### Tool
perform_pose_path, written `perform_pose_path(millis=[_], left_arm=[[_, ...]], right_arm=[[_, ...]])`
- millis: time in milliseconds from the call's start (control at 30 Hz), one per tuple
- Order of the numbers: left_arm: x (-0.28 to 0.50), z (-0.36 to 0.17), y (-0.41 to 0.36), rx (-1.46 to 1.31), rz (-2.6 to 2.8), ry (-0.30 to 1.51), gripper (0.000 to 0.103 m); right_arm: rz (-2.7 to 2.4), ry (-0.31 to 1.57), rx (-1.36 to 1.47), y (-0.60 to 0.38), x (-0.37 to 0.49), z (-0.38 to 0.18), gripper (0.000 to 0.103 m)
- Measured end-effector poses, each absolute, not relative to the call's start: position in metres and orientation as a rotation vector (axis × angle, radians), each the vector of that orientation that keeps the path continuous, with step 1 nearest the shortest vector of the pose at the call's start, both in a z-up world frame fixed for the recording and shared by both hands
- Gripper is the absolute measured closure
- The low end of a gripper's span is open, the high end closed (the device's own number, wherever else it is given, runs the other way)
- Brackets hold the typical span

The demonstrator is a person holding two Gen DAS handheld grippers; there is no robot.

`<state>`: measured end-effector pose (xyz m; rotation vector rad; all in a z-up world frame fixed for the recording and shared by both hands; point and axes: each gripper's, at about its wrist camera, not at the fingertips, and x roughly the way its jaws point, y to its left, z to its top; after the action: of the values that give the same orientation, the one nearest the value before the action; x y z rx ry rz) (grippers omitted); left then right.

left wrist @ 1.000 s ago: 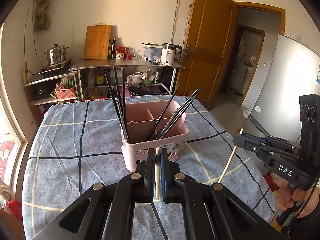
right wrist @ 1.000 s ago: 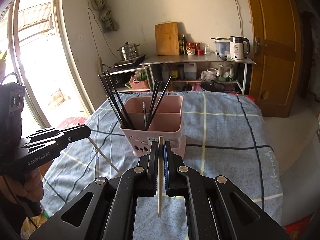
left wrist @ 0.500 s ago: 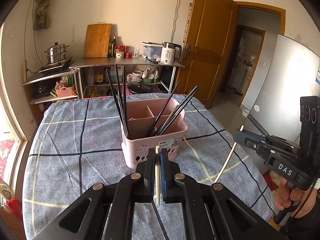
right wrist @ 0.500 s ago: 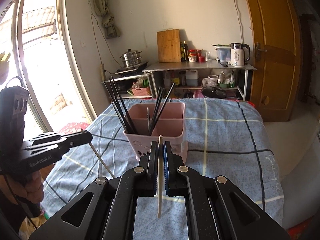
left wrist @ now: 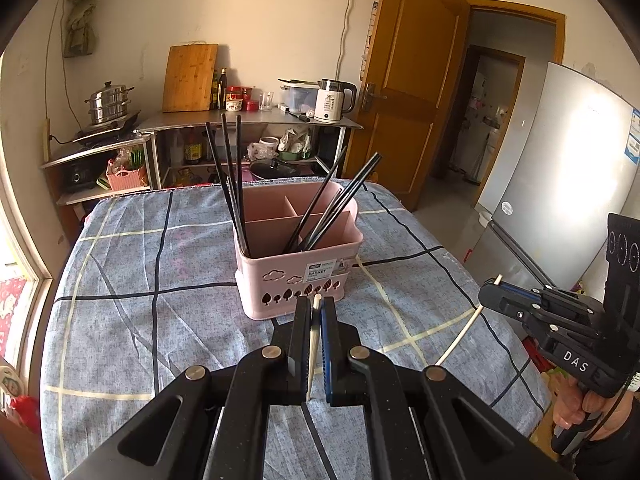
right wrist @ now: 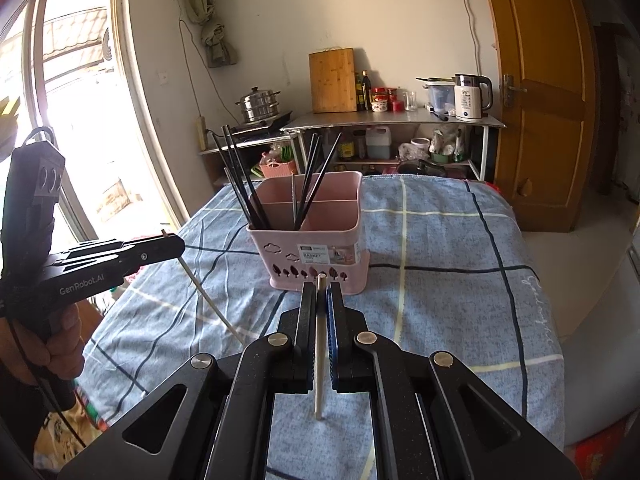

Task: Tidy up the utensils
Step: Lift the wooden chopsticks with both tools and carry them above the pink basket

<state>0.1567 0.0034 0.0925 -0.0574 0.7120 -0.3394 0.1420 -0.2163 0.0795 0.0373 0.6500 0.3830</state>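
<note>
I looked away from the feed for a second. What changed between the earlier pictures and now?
The right gripper drew back slightly from the pink basket. Both the right gripper and the left gripper stay shut, each on a pale chopstick; black chopsticks unmoved.

Bright window daylight, sharp, fisheye-warped

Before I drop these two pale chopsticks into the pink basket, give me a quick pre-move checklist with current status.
1. Left gripper shut on its white chopstick: ok.
2. Right gripper shut on the second white chopstick: ok.
3. Pink basket upright on the tablecloth: ok.
4. Free compartment: ok, right front section looks bare.
5. Black chopsticks lean over the rim and may obstruct entry: not ok.
6. Chopstick tips above the rim: cannot tell.
</note>
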Motion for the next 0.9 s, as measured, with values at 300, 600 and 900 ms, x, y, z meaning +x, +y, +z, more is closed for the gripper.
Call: perform_pose_path(millis=[300,600,900], left_arm=[[0.142,0.095,0.004,-0.052,-0.333,0.727,0.099],[0.148,0.118,0.013,-0.073,-0.331,0.691,0.099],[0.179,0.165,0.025,-0.091,-0.317,0.605,0.099]], right_arm=[[0.373,0.649,0.012,-0.215,0.126,0.084,0.098],[0.392,0.584,0.031,-0.205,0.139,0.110,0.098],[0.433,0.485,0.053,-0.182,0.172,0.151,0.098]])
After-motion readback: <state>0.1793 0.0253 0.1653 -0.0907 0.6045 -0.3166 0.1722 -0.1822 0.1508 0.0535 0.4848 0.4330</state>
